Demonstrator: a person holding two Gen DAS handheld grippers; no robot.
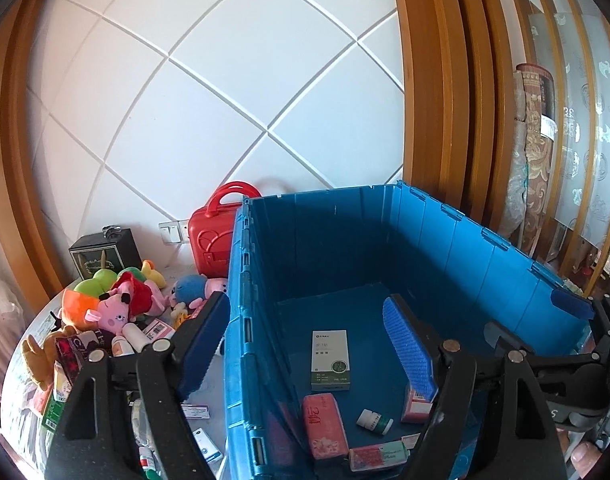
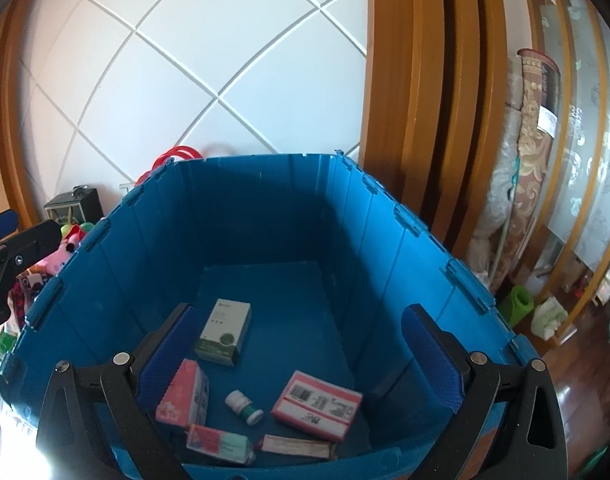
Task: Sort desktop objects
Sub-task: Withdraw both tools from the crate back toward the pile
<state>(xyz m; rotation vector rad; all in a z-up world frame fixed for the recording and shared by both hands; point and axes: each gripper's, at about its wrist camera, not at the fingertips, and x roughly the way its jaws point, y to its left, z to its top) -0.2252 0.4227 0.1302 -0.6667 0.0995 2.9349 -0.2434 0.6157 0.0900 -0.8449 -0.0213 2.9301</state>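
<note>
A blue crate (image 1: 241,280) (image 2: 425,232) fills both views. On its floor lie a white-and-green box (image 1: 330,360) (image 2: 223,332), a small white bottle (image 1: 374,421) (image 2: 244,402), a pink box (image 1: 325,426) (image 2: 183,394), a barcode-labelled pink box (image 2: 317,404) and a pink-and-green carton (image 2: 219,444). My left gripper (image 1: 305,304) is open and straddles the crate's left wall, one finger outside and one inside. My right gripper (image 2: 301,312) hangs open over the crate with nothing between its pads.
Left of the crate, a heap of plush toys (image 1: 117,300), small bottles and packets covers the table. A red case (image 1: 211,240) and a dark box (image 1: 105,254) stand by the tiled wall. Rolled carpets (image 2: 533,128) lean at the right beside wooden frames.
</note>
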